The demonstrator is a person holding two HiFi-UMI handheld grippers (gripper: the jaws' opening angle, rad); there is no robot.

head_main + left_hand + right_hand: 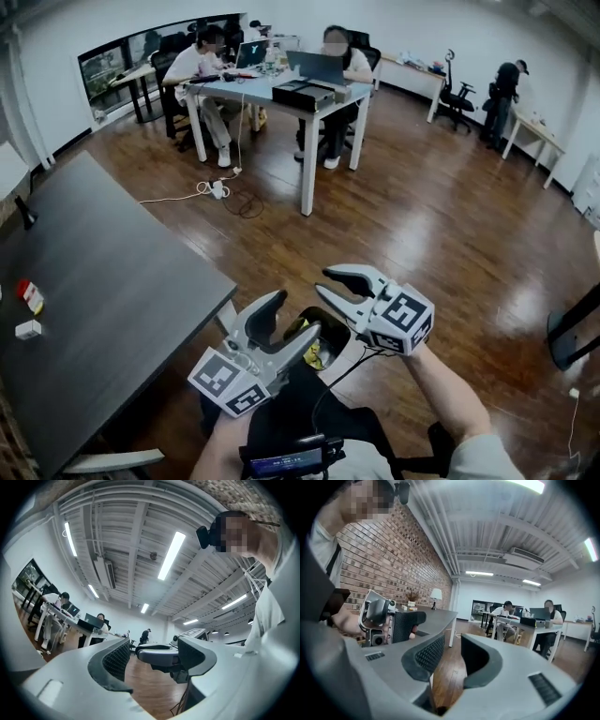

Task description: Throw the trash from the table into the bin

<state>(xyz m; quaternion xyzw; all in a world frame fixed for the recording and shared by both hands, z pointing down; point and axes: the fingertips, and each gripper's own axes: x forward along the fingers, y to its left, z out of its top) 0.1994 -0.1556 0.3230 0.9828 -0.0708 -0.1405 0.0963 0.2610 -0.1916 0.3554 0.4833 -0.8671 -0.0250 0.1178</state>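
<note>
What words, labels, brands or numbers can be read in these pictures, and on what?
No text is readable.
Left gripper's cube, right gripper's cube: square patterns, no letters.
Red and white box: print too small.
Laptop lid: pale mark, too blurred.
Screen below the grippers: blurred.

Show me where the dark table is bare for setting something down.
The dark table is bare across its middle and right side. Its left edge holds a red-and-white pack and a white box. Crowded: around the bin, by the left gripper and right gripper.
</note>
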